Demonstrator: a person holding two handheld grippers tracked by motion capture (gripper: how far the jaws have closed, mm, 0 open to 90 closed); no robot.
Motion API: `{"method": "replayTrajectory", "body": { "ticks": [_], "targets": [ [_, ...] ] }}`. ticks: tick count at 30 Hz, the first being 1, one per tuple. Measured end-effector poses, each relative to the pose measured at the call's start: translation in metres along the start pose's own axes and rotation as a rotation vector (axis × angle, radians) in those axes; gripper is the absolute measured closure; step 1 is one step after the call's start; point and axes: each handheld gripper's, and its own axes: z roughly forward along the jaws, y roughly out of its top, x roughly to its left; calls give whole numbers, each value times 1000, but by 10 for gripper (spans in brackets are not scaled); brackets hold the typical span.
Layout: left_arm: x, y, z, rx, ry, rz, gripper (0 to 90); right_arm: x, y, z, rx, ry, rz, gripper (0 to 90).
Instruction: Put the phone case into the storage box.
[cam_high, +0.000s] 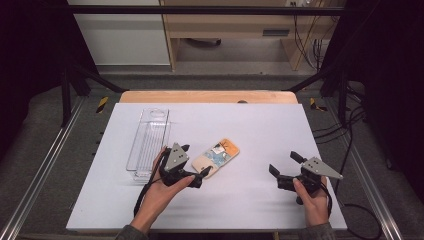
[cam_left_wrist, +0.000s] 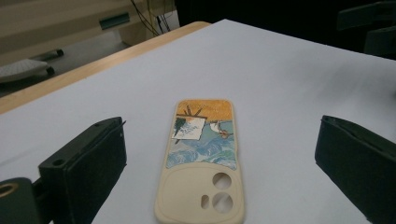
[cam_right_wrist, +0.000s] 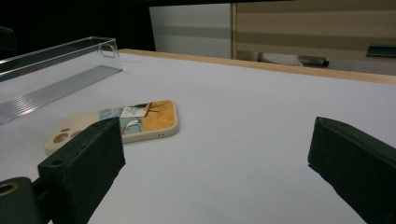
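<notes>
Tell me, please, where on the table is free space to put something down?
The widest bare patch lies between the phone case and the right gripper, running up to the table's far edge. The near edge between the two hands is bare too. It is crowded on the left, where the left gripper sits between the clear tray and the case.

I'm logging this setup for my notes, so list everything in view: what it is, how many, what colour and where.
phone case: one, cream with a blue and orange picture, lying flat near the table's middle, between the open jaws of the left claw.
clear tray: one, transparent, long and narrow, left of the phone case.
table: one, white top with a wooden far edge.
cabinet: one, light wood, beyond the table.
left claw: one, black with a grey plate, open, at the phone case's near end.
right claw: one, black with a grey plate, open, right of the phone case, apart from it.
hands: two, holding the claws at the near edge.
</notes>
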Motion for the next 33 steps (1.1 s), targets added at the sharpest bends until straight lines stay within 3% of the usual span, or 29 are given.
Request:
{"method": "replayTrajectory", "body": {
  "ticks": [5,14,17,21,25,27,33],
  "targets": [
    [3,-2,16,35,-1,-22,21,1,-1,1,5,11,2,38],
    [3,-9,46,138,-11,4,22,2,-2,2,9,22,5,39],
    [6,-14,55,173,-10,-5,24,2,-2,2,10,25,4,39],
    [12,-21,66,205,-20,-46,27,2,-2,2,10,31,16,39],
    [15,-24,73,243,-23,-51,30,2,-3,3,16,38,10,39],
    [15,-25,76,268,-24,-26,30,2,-3,3,17,41,8,39],
    [14,-28,85,327,-31,-17,33,3,-3,3,20,45,14,38]
  ]
}}
